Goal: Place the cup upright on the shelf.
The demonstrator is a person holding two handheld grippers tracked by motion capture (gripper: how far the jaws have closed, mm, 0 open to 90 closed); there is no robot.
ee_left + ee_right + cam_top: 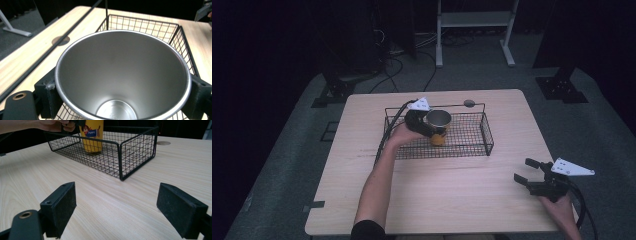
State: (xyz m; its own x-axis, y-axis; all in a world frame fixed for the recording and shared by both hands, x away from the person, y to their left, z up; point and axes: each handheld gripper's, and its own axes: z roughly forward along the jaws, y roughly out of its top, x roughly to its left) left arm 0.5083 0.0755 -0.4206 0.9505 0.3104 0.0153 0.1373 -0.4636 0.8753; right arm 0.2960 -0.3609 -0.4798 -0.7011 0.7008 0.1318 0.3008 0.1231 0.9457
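A yellow cup (pixel 438 138) with a steel inside (pixel 120 75) and a cartoon print (pixel 92 133) stands upright in the black wire basket (pixel 486 136), towards its left-middle. My left gripper (pixel 436 128) is shut on the cup, one jaw on each side of its rim in the left gripper view. In the right gripper view the cup's base looks to rest on the basket floor (pixel 100 157). My right gripper (pixel 526 172) is open over bare table near the front right corner, with nothing between its jaws (pixel 116 207).
The basket's handle bar (pixel 75 30) runs along its far side. A round grommet hole (pixel 469 103) sits in the table behind the basket. The table's right edge (pixel 547 150) is close to my right gripper. A white frame (pixel 474 20) and cables lie on the floor beyond.
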